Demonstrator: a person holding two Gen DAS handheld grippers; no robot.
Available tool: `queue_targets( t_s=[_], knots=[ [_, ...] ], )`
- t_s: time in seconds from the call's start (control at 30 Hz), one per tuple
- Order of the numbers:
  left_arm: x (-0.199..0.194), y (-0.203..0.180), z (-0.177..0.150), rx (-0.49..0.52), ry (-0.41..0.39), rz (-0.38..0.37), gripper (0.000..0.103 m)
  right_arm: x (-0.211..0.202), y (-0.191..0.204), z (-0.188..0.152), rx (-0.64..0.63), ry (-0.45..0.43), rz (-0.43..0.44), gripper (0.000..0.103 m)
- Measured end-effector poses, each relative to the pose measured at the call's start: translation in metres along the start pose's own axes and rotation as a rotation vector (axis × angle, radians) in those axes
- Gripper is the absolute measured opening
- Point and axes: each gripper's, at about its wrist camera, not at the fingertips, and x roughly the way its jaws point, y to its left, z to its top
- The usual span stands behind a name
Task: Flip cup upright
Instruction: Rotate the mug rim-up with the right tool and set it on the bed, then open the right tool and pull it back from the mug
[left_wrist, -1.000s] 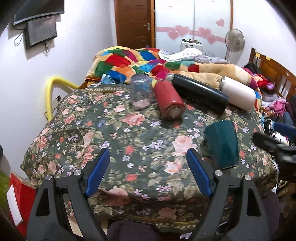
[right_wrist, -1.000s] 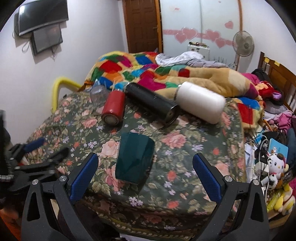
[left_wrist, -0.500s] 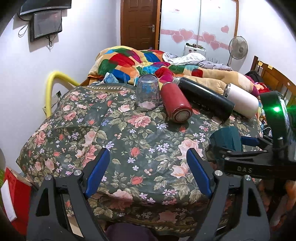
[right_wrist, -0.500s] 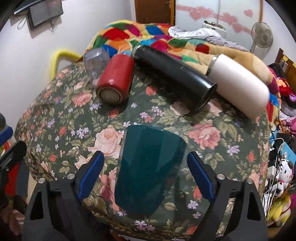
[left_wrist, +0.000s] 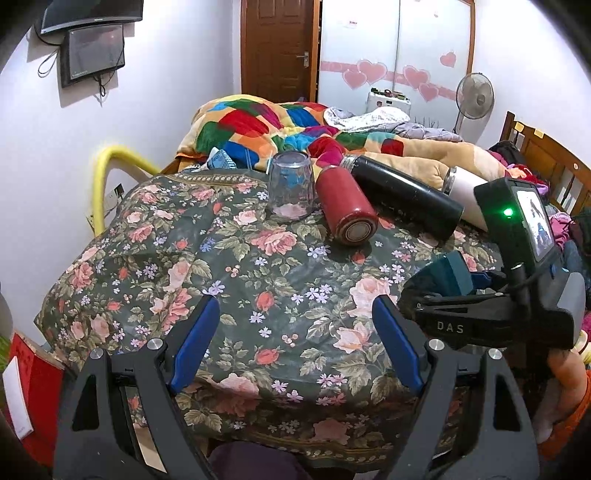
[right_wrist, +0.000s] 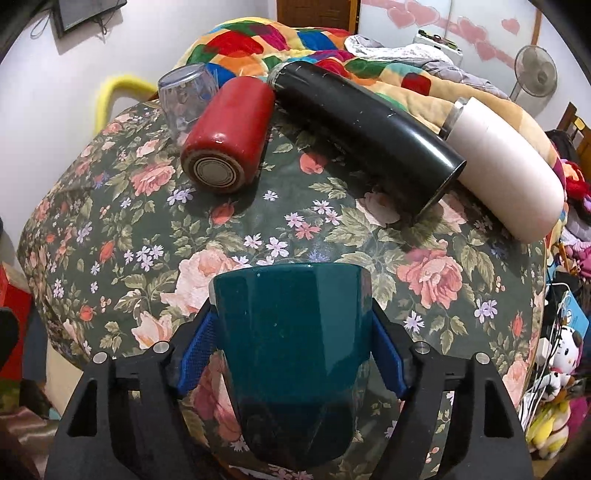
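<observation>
A dark teal cup (right_wrist: 291, 343) lies on its side on the floral tablecloth (right_wrist: 258, 229). My right gripper (right_wrist: 291, 343) is closed around it, with a blue pad (right_wrist: 195, 347) pressed against each side. In the left wrist view the cup (left_wrist: 448, 275) shows at the right, held by the right gripper (left_wrist: 454, 280). My left gripper (left_wrist: 295, 339) is open and empty above the table's near edge, left of the cup.
A clear glass (left_wrist: 291, 188) stands upside down at the back. A red flask (left_wrist: 345, 205), a black flask (left_wrist: 402, 197) and a white flask (right_wrist: 506, 173) lie on their sides beside it. A bed with a colourful quilt (left_wrist: 266, 125) is behind.
My right gripper has moved forward onto the teal cup and closed on its sides. My left gripper has stayed open and drawn back slightly.
</observation>
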Motion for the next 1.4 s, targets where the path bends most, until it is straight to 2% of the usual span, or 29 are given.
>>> queue_targets(
  t_s=[0.3,0.53,0.87,1.0,1.1,1.27,1.4],
  knots=[
    [-0.009,0.001,0.003,-0.024,-0.023,-0.007,0.084,-0.035,-0.003,0.005,0.033,-0.103,0.053,0.073],
    [-0.008,0.000,-0.001,-0.022,-0.005,0.006,0.084,-0.028,0.006,0.006,-0.006,-0.132,0.003,0.073],
    [-0.008,0.001,-0.002,-0.038,0.006,0.006,0.084,-0.029,0.011,0.003,-0.037,-0.129,-0.022,0.073],
    [-0.013,0.000,-0.001,-0.034,0.003,0.011,0.084,-0.029,0.007,0.004,-0.015,-0.089,0.045,0.075],
    [-0.020,-0.001,0.002,-0.036,-0.013,0.010,0.084,-0.033,0.006,-0.002,-0.006,-0.084,0.055,0.076],
    [-0.042,-0.008,0.010,-0.026,-0.065,0.002,0.084,-0.063,0.003,-0.016,-0.019,-0.133,0.065,0.076],
    [-0.067,-0.018,0.016,-0.012,-0.122,-0.013,0.084,-0.110,-0.003,-0.025,-0.013,-0.234,0.077,0.076]
  ],
)
